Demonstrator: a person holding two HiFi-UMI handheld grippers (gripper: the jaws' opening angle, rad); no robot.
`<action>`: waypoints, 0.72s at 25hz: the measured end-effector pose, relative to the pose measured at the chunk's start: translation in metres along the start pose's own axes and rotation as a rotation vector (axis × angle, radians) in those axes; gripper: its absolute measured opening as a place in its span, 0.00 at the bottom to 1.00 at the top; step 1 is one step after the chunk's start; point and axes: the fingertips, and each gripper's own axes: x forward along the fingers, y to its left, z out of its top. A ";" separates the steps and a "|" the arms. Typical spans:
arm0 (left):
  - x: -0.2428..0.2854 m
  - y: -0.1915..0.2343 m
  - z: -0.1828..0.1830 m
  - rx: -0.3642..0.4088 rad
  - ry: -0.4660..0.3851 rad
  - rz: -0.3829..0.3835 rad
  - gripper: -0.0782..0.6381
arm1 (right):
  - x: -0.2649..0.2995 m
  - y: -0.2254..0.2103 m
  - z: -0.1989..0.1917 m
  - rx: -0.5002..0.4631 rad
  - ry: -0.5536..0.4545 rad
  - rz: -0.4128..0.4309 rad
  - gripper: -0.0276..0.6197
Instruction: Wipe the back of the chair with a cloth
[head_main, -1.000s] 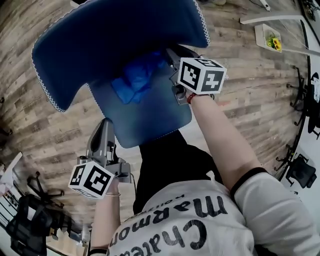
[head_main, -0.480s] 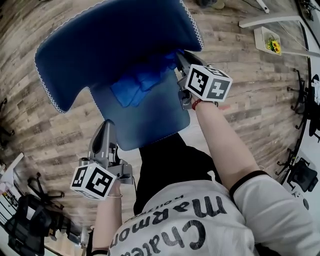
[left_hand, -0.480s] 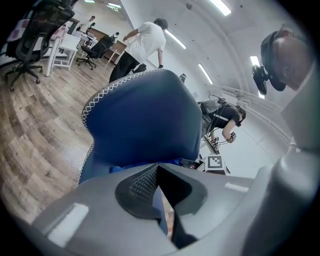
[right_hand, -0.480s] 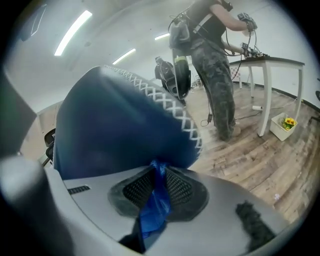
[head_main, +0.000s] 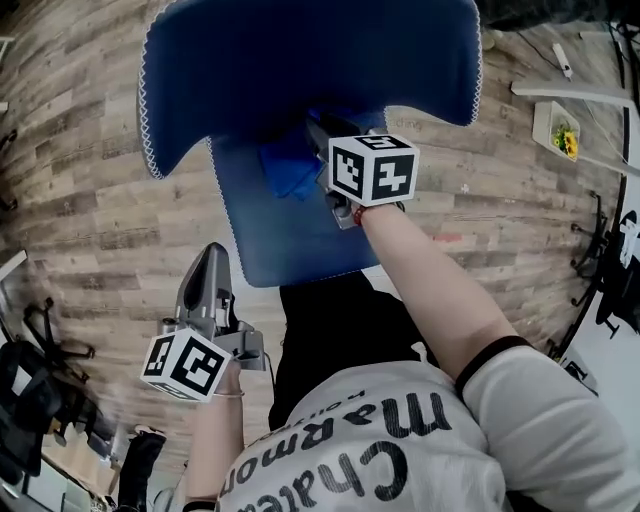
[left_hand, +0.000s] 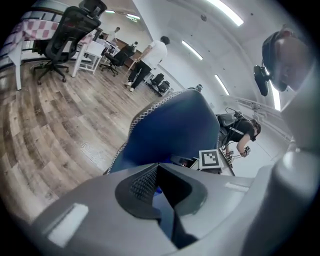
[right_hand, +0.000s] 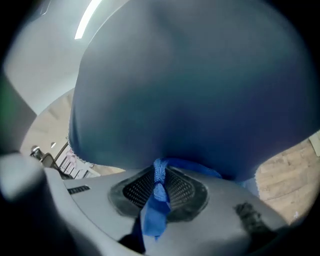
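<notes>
My right gripper (head_main: 314, 130) is clamped on the blue cloth (head_main: 288, 168). The cloth bunches just left of its jaws, against the chair's blue backrest (head_main: 300, 60) above the seat (head_main: 290, 235). My left gripper (head_main: 208, 260) is closed and empty, beside the seat, over the wooden floor (head_main: 90, 230).

The bunched blue cloth (head_main: 287, 165) presses against the lower chair back (head_main: 300, 60), dark blue with white-stitched edging.

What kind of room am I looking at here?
Probably an open-plan office or lab. Black swivel office chairs stand by white desks on a wood-plank floor. Long ceiling strip lights run overhead, and people are standing and working in the background.
</notes>
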 end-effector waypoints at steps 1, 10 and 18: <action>-0.004 0.006 0.001 -0.014 -0.011 0.012 0.12 | 0.009 0.013 -0.002 -0.016 0.017 0.026 0.15; -0.023 0.051 0.006 -0.091 -0.061 0.075 0.12 | 0.068 0.139 -0.030 -0.137 0.149 0.316 0.15; -0.019 0.061 0.008 -0.086 -0.033 0.065 0.12 | 0.081 0.112 -0.028 -0.130 0.123 0.229 0.15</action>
